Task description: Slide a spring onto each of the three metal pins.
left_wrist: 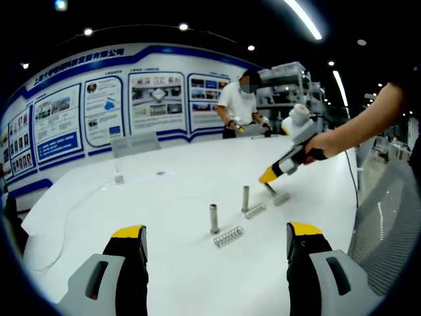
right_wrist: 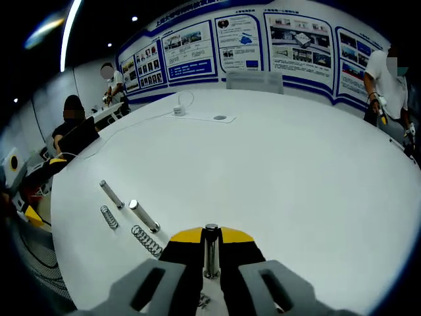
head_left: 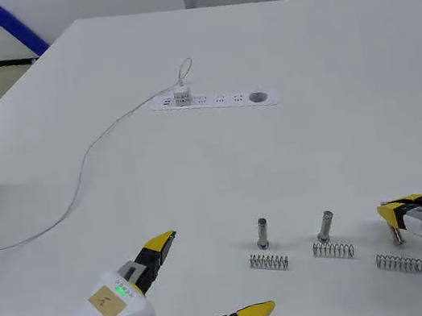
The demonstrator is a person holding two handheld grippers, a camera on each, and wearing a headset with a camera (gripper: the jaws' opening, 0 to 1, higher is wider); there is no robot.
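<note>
Two metal pins stand upright on the white table, the left pin (head_left: 263,232) and the middle pin (head_left: 325,225). A spring lies in front of each: left spring (head_left: 268,261), middle spring (head_left: 333,249), right spring (head_left: 399,263). My right gripper (head_left: 392,213) comes in from the right edge, shut on the third pin (head_left: 396,235), which stands between its yellow tips (right_wrist: 210,236). In the right gripper view the third pin (right_wrist: 210,253) is clamped upright. My left gripper (head_left: 209,278) hovers at the lower left, open and holding nothing, its jaws (left_wrist: 217,232) framing the pins from a distance.
A white power strip (head_left: 213,101) with a plugged-in charger lies mid-table, and its thin cable (head_left: 82,168) trails off to the left edge. Other people work at the far side of the room (left_wrist: 240,105). The table edge is near on the left.
</note>
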